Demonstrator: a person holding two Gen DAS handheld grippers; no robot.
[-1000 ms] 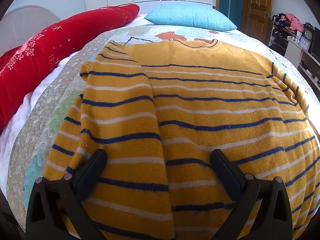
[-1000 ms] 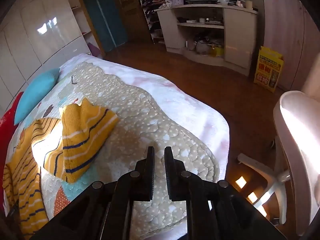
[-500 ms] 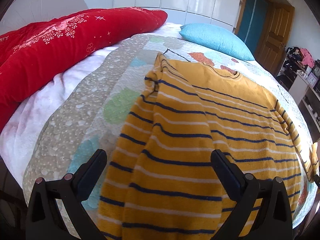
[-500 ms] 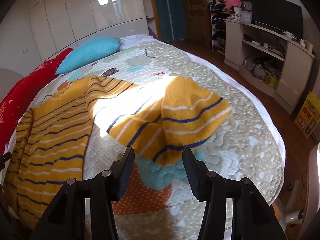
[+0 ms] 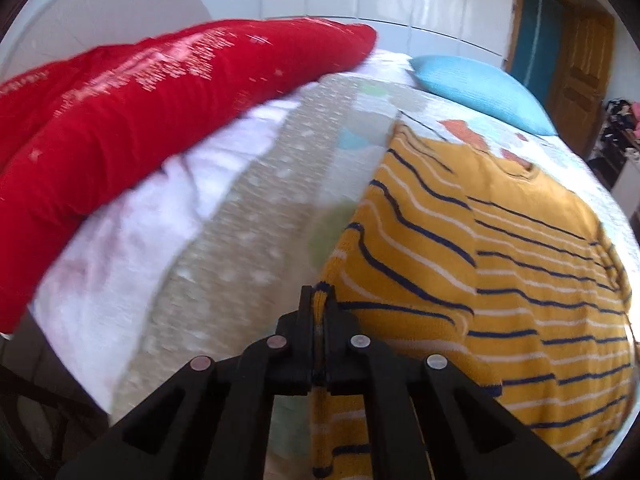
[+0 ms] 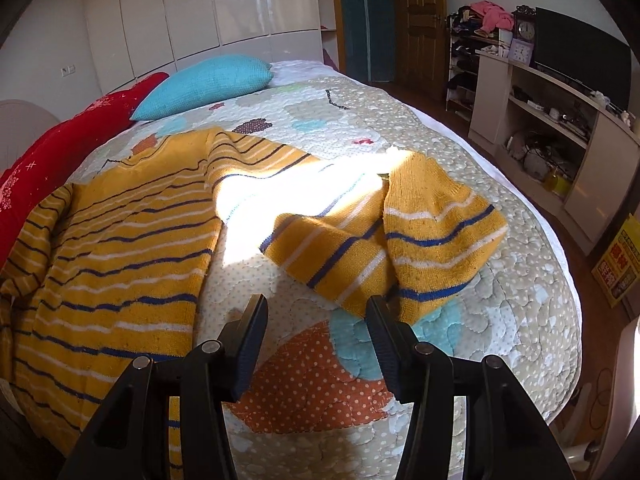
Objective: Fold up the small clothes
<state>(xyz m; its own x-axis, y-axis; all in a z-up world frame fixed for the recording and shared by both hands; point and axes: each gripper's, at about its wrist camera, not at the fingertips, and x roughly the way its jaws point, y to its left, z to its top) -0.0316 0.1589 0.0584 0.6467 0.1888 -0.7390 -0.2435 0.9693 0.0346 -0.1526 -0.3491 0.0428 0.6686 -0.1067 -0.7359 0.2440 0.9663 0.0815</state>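
Note:
A yellow sweater with navy and white stripes (image 5: 500,272) lies spread on the quilted bed (image 5: 240,248). My left gripper (image 5: 318,300) is shut on the sweater's left edge, with a fold of knit pinched between the fingers. In the right wrist view the sweater's body (image 6: 116,240) lies at the left and one sleeve (image 6: 404,236) stretches out to the right, its cuff folded over. My right gripper (image 6: 318,320) is open and empty, just above the quilt in front of the sleeve's end.
A red bolster (image 5: 132,120) and a blue pillow (image 5: 480,88) lie at the head of the bed. The bed's right edge (image 6: 560,264) drops to a wooden floor. A shelf unit with a TV (image 6: 560,112) stands along the right wall.
My left gripper went from open over the sweater to shut on its left edge. My right gripper opened wider and came closer to the sleeve.

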